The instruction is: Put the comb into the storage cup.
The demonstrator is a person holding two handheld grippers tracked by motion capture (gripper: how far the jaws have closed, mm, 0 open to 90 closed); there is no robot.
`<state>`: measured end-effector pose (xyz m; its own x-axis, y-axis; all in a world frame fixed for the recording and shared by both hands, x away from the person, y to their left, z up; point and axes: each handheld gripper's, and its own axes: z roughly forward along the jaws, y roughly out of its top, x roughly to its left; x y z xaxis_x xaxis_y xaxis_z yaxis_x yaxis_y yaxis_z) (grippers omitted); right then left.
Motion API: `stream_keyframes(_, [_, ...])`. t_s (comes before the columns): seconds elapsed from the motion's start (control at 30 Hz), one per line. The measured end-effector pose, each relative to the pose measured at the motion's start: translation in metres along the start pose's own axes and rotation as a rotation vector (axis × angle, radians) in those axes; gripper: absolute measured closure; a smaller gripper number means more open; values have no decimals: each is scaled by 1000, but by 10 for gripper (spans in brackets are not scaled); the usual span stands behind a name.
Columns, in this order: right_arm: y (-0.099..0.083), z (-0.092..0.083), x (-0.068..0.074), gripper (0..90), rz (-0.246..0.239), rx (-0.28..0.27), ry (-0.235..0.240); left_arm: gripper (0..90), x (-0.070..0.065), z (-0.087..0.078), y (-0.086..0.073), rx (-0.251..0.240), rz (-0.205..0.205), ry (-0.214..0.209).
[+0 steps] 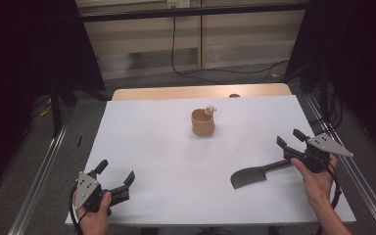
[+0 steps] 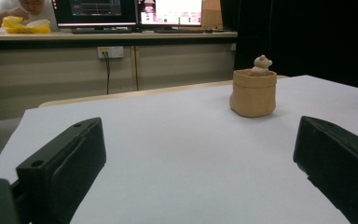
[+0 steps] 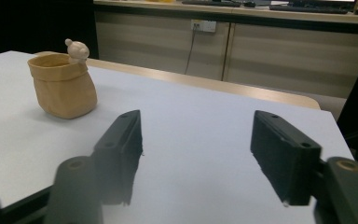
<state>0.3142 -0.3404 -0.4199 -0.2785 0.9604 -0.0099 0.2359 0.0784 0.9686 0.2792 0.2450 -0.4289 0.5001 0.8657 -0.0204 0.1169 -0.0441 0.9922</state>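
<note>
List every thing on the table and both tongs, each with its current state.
Pouch: upright, open at the top, standing alone on the white sheet.
Bear figure: sitting at the pouch's rim, head poking out.
Cleaver: lying flat, handle toward the right tongs, touched by neither tongs.
Left tongs: open, nothing between the jaws.
Right tongs: open, nothing between the jaws.

Grey floor (image 1: 142, 81) — beige cabinets (image 2: 168, 65), monitors (image 2: 130, 11) on the counter.
</note>
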Motion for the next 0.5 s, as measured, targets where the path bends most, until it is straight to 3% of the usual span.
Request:
stream_keyframes(0.13, [1, -1, -3, 560, 15, -6, 9, 24, 0, 0, 0, 3, 10, 4])
stream_keyframes(0.17, [2, -1, -5, 636, 16, -9, 22, 24, 1, 0, 0, 5, 9, 3])
stream_keyframes(0.23, [2, -1, -5, 653, 17, -9, 19, 24, 1, 0, 0, 4, 10, 4])
stream_keyframes(0.3, [3, -1, -6, 735, 9, 11, 9, 24, 0, 0, 0, 2, 9, 3])
stream_keyframes(0.4, [3, -2, -7, 848, 5, 17, 30, 24, 1, 0, 0, 3, 10, 3])
stream_keyframes(0.5, [6, -2, -8, 900, 11, 28, 62, 24, 1, 0, 0, 5, 10, 3])
